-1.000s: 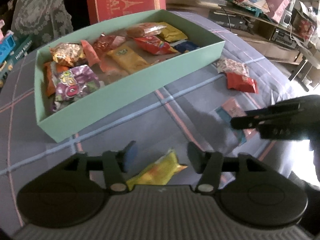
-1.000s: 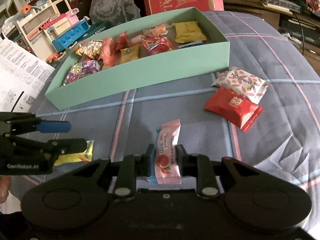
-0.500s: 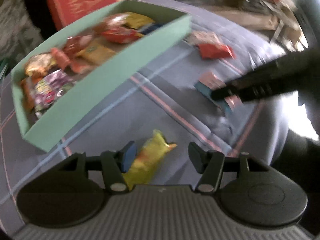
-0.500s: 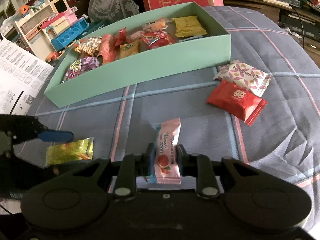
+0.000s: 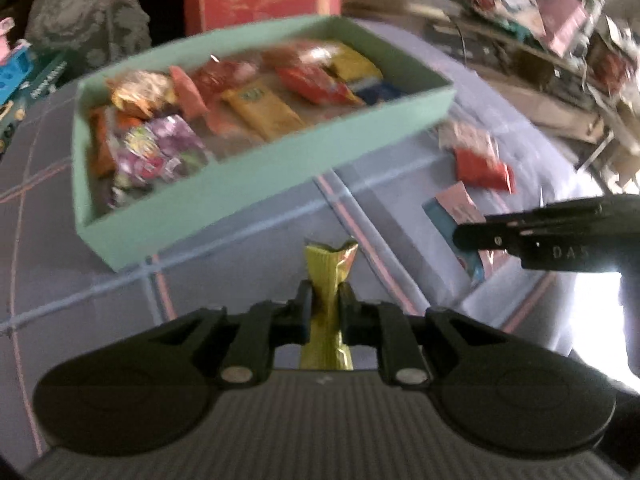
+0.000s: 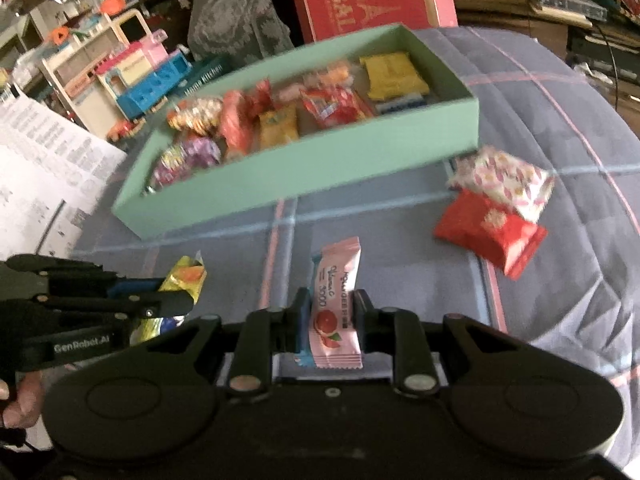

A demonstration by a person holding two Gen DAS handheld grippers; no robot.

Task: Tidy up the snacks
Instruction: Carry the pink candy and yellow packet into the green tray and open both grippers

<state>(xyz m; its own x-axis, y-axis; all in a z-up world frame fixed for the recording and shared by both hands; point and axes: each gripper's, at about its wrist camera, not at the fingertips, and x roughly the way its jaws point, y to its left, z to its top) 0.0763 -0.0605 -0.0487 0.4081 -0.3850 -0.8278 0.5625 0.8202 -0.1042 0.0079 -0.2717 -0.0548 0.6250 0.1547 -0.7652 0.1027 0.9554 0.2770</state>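
Two wrapped snacks in transit toward the shallow mint-green cardboard box. The left gripper is clamped across the waist of a crinkled yellow foil packet, whose flared far end stands clear above the pads; the right wrist view shows this same packet pinched at lower left. The right gripper is closed on a flat pink sachet printed with a grapefruit slice, held upright with its upper half projecting forward. Both packets appear to be lifted off the grey-blue checked cloth, though blur leaves the clearance uncertain.

The box lies beyond both grippers, its long near wall facing them, already stocked with an assortment of red, orange, yellow and purple wrappers. Free floor appears only at the near right corner, beside a blue packet; the rest is crowded. On the cloth to the right of the box, a white flower-patterned pouch overlaps a red pillow pack; both await collection.

Recommended practice for the placing step: carry each packet over the near wall with margin so the rim is not struck, lower it flat into a gap, and part the pads only once the wrapper rests. Stagger the two releases to avoid the grippers crossing.
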